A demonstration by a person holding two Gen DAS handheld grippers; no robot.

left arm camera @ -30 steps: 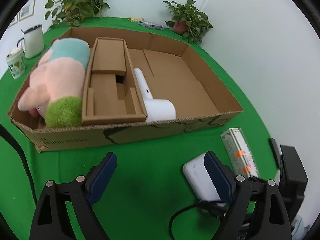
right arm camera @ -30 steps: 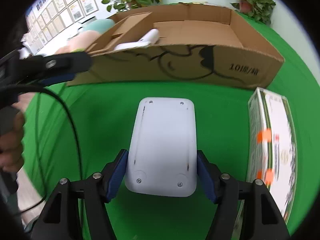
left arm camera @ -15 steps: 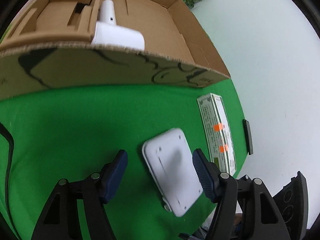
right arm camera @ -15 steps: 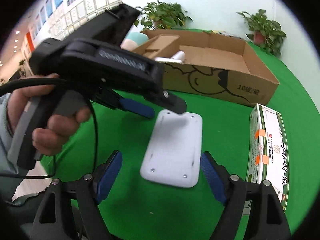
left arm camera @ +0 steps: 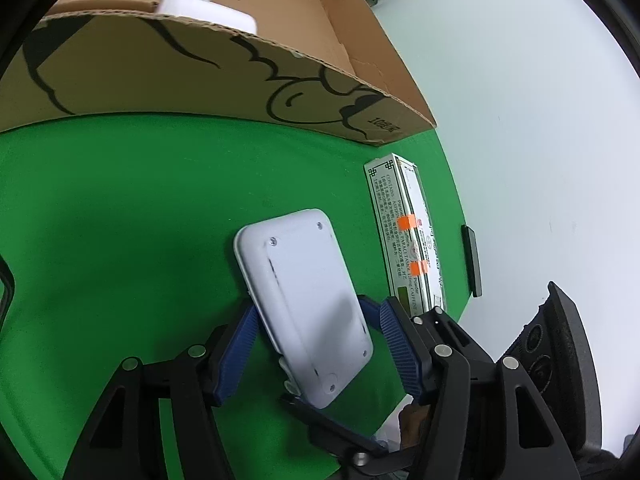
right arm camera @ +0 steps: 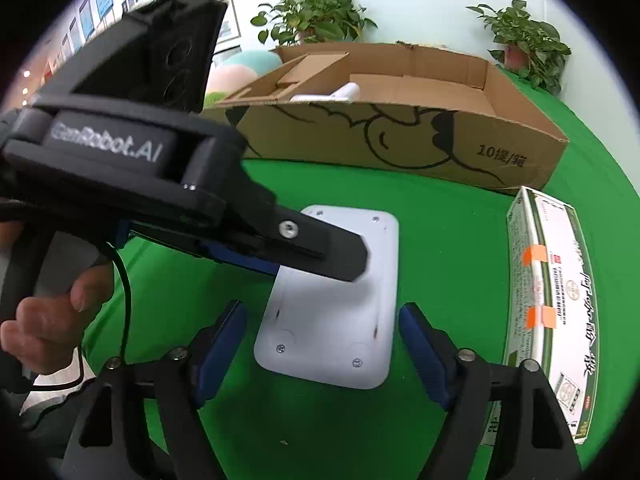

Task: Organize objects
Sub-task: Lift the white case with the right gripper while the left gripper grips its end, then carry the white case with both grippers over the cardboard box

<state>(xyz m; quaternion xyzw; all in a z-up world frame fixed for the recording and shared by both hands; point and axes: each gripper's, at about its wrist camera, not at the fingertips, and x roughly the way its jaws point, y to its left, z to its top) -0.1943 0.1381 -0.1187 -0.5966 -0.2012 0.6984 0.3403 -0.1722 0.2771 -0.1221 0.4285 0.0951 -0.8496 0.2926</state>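
While the white device (left arm camera: 300,304) sits low over the green table (left arm camera: 120,220) in front of the box (left arm camera: 200,76), near the carton (left arm camera: 404,232) but apart from it, the step in hand looks like a handover from right to left. The left gripper (left arm camera: 320,316) straddles the device's near end and its jaws have just been closing with the device between them. One pad looks to be against the device's edge, but I cannot tell whether the other pad presses yet, so I cannot call it a firm grip. The right gripper (right arm camera: 322,320) is released: both pads stand clear of the device's sides with green showing in the gaps. Its jaws have just been opening, then easing in a touch, with the device between them untouched. I cannot tell whether the device rests on the table or is lifted. The box already has a white item (left arm camera: 208,8) beside a cardboard insert, and the floor to the right of it is bare. As a judgement, the next move is for the left to finish clamping squarely, since the shell is smooth and could slip or twist. The right should back off without knocking the carton. The left can then lift the device over the box's near wall and set it flat on the bare floor. The carton probably goes in after that.
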